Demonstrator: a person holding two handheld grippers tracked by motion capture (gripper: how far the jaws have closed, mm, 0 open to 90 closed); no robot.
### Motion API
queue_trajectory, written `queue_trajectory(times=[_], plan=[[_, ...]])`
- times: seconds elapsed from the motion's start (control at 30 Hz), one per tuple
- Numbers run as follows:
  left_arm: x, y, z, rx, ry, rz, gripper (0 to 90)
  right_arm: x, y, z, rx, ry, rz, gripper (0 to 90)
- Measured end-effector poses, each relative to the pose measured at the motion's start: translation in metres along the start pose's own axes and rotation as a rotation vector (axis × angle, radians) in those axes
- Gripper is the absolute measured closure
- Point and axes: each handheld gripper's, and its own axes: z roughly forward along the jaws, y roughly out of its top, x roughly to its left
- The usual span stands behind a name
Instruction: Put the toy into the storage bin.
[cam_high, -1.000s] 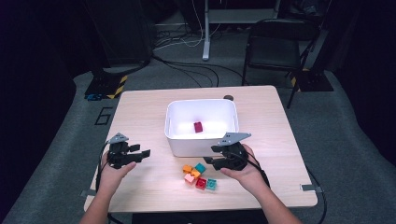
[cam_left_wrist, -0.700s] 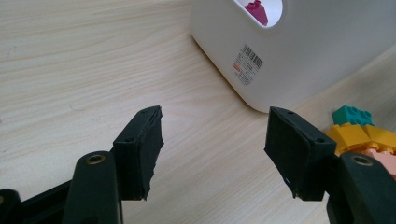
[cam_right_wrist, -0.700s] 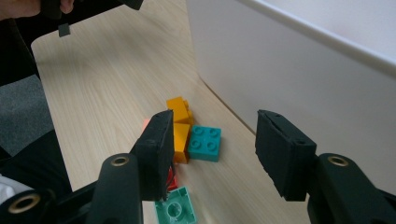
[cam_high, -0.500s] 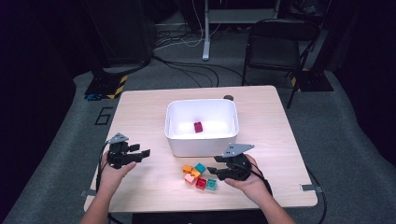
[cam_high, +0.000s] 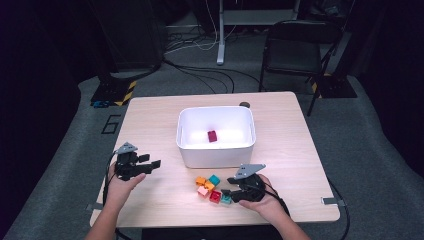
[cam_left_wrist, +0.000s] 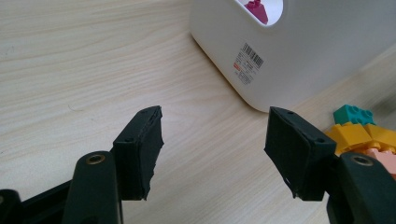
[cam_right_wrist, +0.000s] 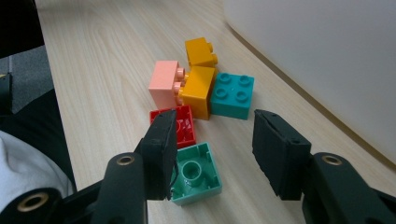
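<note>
So from up high, the right gripper sits low at the little pile of bricks just in front of the white tub, while the left gripper rests spread on bare table. Left gripper view: jaws apart, nothing between them. Right gripper view: jaws have just been closing, the green brick sits upside down between them, left pad at its edge, right pad clear.
</note>
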Motion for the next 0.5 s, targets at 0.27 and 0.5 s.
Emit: queue_trajectory(times=[0.27, 0.5], plan=[[-0.001, 0.001, 0.001, 0.001, -0.004, 0.004, 35.9, 0.005, -0.004, 0.007, 0.019, 0.015, -0.039, 50.2], [-0.001, 0.001, 0.001, 0.003, -0.004, 0.006, 35.8, 0.008, -0.009, 0.017, 0.067, 0.022, -0.078, 50.7]])
